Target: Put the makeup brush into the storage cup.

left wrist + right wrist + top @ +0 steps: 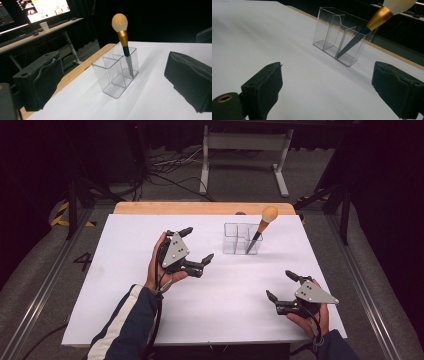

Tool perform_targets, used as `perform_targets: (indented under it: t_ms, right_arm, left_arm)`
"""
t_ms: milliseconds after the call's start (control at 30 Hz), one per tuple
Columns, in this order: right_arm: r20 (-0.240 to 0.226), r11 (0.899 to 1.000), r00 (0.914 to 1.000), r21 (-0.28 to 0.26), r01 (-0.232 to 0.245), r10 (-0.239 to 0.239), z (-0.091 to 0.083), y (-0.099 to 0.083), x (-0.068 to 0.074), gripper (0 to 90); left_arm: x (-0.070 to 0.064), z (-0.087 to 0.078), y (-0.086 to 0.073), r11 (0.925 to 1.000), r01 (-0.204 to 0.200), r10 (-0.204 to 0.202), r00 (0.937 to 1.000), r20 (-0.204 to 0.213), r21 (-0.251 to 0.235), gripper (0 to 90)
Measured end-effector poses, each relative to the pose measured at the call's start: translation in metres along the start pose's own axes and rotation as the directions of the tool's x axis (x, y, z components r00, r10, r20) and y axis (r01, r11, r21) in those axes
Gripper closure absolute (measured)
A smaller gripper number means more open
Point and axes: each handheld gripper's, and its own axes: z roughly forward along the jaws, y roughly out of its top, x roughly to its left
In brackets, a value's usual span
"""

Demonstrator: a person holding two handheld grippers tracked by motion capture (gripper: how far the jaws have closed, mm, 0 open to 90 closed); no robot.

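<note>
A clear plastic organizer (241, 239) (115, 72) (339, 35) with several compartments stands on the white table sheet (215, 285), right of centre toward the back. A makeup brush (262, 226) (123, 37) (372, 25) with a pale round head, gold collar and black handle leans in its right-end compartment, head up. My left gripper (197, 244) hovers open to the organizer's left, nothing between its jaws. My right gripper (281, 285) sits open near the front right, also holding nothing. Both gripper views look between wide-apart black jaws at the organizer.
The sheet covers a wooden tabletop whose bare strip (200, 208) runs along the back. Beyond it, a white stand (245, 155) and cables (160, 170) are on the floor. A desk with monitors (42, 10) and a paper cup (44, 26) stands off to the side.
</note>
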Motion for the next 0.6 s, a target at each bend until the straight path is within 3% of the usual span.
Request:
perform_targets:
  t_ms: [600]
  right_arm:
    - [-0.004,1.0,0.9999,0.004,0.009,-0.009,0.0,0.0,0.001,9.9]
  left_arm:
    - [0.002,-0.025,-0.023,0.9999,0.007,-0.006,0.9992,-0.038,0.014,3.3]
